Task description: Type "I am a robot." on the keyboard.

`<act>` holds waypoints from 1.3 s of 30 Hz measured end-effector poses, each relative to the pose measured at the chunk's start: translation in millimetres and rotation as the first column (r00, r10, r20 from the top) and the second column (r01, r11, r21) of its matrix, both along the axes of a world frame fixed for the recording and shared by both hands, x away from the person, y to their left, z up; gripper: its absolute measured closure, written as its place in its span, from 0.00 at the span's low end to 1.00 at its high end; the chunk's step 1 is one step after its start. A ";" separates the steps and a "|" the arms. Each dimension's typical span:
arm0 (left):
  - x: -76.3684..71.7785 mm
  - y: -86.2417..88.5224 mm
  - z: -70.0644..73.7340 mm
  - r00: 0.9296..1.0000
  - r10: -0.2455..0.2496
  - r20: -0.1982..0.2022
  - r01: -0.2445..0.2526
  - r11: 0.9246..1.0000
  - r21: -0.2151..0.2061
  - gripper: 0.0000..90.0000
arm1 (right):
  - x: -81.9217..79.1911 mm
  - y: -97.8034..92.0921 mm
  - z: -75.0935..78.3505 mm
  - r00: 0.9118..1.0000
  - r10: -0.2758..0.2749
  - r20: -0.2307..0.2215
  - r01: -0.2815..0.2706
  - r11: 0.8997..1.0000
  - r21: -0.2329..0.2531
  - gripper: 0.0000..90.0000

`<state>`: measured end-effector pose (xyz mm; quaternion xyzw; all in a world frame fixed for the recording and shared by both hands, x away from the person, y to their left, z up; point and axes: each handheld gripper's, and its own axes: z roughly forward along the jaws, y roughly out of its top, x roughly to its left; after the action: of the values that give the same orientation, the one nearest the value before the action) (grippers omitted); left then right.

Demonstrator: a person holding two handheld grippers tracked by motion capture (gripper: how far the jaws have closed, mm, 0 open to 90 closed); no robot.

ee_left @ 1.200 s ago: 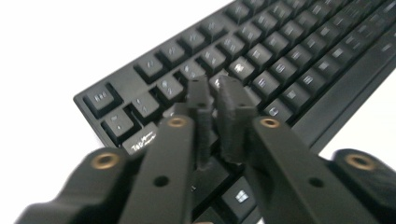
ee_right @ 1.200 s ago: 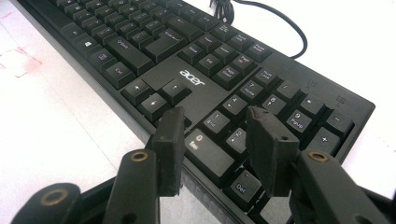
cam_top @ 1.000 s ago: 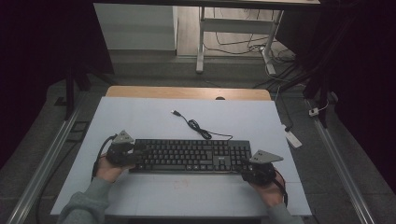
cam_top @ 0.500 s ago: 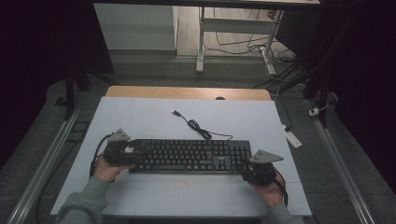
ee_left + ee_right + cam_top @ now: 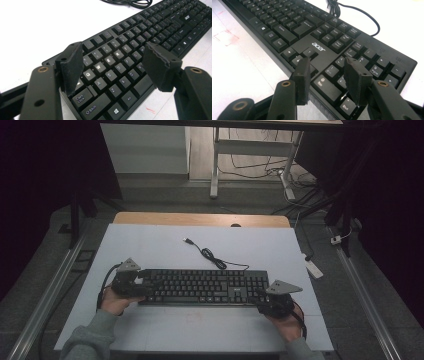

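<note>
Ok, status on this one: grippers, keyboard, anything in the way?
Left gripper open over the keyboard's left end. Right gripper open over the number-pad end. Keyboard flat on the table; its cable lies behind, clear.

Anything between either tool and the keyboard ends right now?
Nothing visible. The left tool sits open over the left end of the keyboard, jaws straddling the QWER keys. The right tool is open over the number pad end. The cable lies behind the keyboard, away from both.

On the black keyboard (image 5: pixel 317 37) "acer" is printed above the arrow keys; "Caps Lock", "Shift", "Alt" and letters Q, W, E, R are read at its left end.
</note>
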<state>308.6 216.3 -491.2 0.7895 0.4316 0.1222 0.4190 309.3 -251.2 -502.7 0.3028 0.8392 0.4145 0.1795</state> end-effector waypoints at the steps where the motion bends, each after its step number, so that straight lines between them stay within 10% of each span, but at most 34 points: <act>1: 0.0 -0.2 0.0 1.000 -0.002 0.001 0.002 1.000 0.001 0.37 | 0.0 0.7 0.4 1.000 -0.001 0.004 0.001 1.000 0.002 0.63; 39: 0.6 -6.6 -2.1 1.000 -0.017 -0.001 0.017 0.999 0.028 0.34 | 10.0 83.1 10.8 0.987 0.163 0.012 -0.163 0.986 0.047 0.74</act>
<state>309.3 209.7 -493.3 0.7990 0.4230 0.1243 0.4089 319.4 -168.0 -491.9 0.2357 0.8504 0.4487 0.1410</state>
